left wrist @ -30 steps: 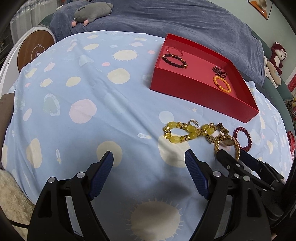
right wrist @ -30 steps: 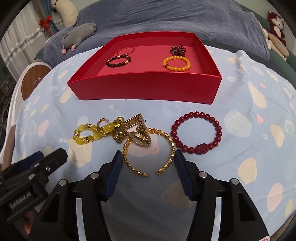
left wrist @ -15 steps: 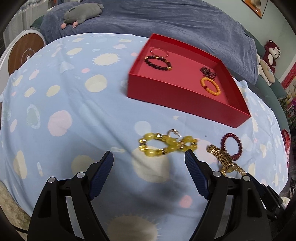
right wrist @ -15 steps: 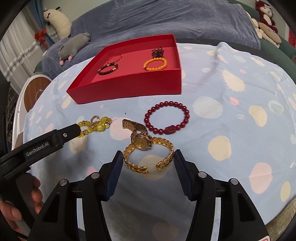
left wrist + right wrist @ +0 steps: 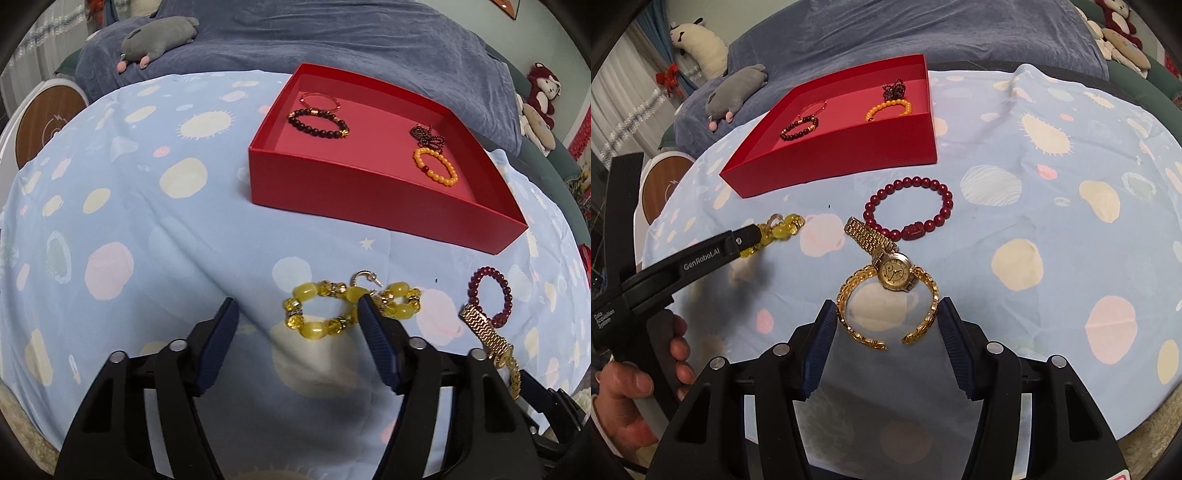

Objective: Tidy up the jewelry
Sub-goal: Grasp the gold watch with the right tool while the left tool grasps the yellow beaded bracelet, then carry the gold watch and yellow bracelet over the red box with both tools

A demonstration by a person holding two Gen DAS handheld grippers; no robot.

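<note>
Two claws work over the blue spotted cloth (image 5: 110,221), each near its own piece.

On the left side, the left claw (image 5: 295,317) is closing, and its pads do not yet press on anything. The yellow bead bracelet (image 5: 351,306) lies just ahead of it, and part of the loop already sits between the two fingers. Its long axis runs across the claw, from finger to finger, and the right finger (image 5: 376,347) covers its middle, so the far end stays outside. Left of this claw the cloth is bare, with free room to shift. I think the claw must move a little to its right, or the grip will take only one half of the loop.

On the right side, the right claw (image 5: 886,321) stands half apart around the gold cuff (image 5: 886,306). Both fingers are just beside the cuff's two sides; I cannot tell if they touch it. The open gap of the cuff points back toward the claw. A gold watch (image 5: 894,271) lies on the far edge of the cuff, touching it, and the dark red bead bracelet (image 5: 908,208) is beyond the watch.

Further ahead is the red box (image 5: 831,158), already holding four pieces. Its near wall is upright, so any piece must be lifted over it.
</note>
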